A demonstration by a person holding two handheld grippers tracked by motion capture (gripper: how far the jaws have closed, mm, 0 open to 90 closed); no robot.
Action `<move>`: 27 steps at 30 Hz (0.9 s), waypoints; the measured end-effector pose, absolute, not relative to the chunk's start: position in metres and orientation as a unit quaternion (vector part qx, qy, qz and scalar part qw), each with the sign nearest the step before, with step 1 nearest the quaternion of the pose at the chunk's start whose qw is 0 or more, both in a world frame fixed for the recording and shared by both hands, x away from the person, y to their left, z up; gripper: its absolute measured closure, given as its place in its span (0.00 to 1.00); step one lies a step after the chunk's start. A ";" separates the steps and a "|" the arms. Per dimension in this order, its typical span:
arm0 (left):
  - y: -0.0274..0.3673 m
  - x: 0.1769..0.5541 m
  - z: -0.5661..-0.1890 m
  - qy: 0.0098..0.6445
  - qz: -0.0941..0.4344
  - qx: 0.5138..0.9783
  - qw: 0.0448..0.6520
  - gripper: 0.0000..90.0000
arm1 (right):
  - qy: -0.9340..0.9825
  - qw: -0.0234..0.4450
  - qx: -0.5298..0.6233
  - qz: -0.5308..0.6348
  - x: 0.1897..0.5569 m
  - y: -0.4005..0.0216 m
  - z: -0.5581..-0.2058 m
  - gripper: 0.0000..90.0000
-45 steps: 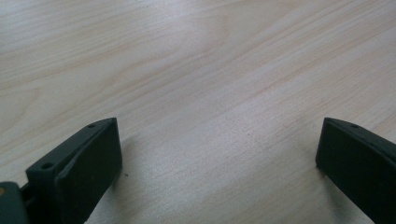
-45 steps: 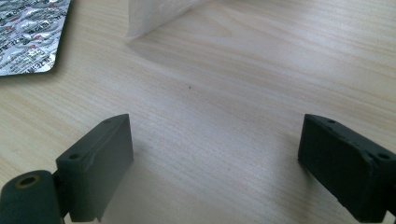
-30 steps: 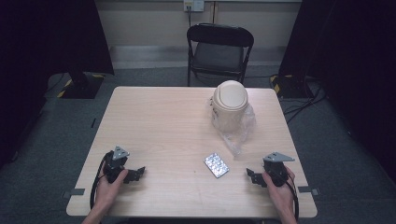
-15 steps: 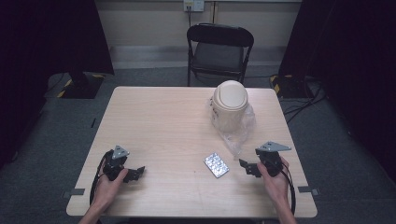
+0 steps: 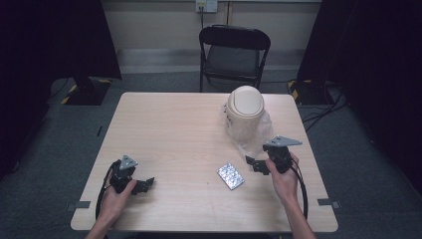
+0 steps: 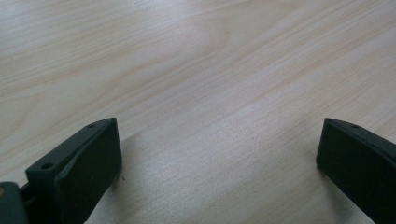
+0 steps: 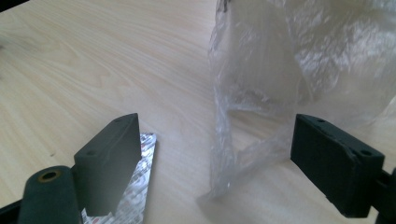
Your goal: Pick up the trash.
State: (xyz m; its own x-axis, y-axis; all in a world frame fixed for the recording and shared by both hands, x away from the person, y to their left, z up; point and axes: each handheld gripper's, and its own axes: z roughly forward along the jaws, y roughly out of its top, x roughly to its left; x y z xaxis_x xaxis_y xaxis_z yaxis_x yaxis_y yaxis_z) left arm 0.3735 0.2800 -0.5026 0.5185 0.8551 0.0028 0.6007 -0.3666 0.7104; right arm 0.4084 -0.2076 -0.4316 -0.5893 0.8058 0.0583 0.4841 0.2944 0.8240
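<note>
Right gripper [image 5: 255, 164], jaws spread and empty, stands between the foil blister pack [image 5: 231, 176] and the clear plastic bag [image 5: 251, 137]; the pack lies just to its left, long axis diagonal, far nearer this hand than the left gripper [image 5: 142, 184], likewise agape on bare wood. Beyond: lidded bin [image 5: 245, 110], pale table [image 5: 164, 124], folding chair [image 5: 234, 52], dark curtains.

Black folding chair [image 5: 234, 52] behind table [image 5: 164, 129]; grey floor [image 5: 59, 149].
</note>
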 end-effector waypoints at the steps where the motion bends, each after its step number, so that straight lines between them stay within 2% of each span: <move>1: 0.280 0.374 -0.503 0.452 0.190 0.804 0.335 0.00 | 0.784 0.193 0.411 0.424 0.410 -0.206 -0.430 0.17; 27: 0.280 0.373 -0.503 0.452 0.190 0.805 0.335 0.00 | 0.809 0.214 0.343 0.427 0.470 -0.154 -0.366 0.18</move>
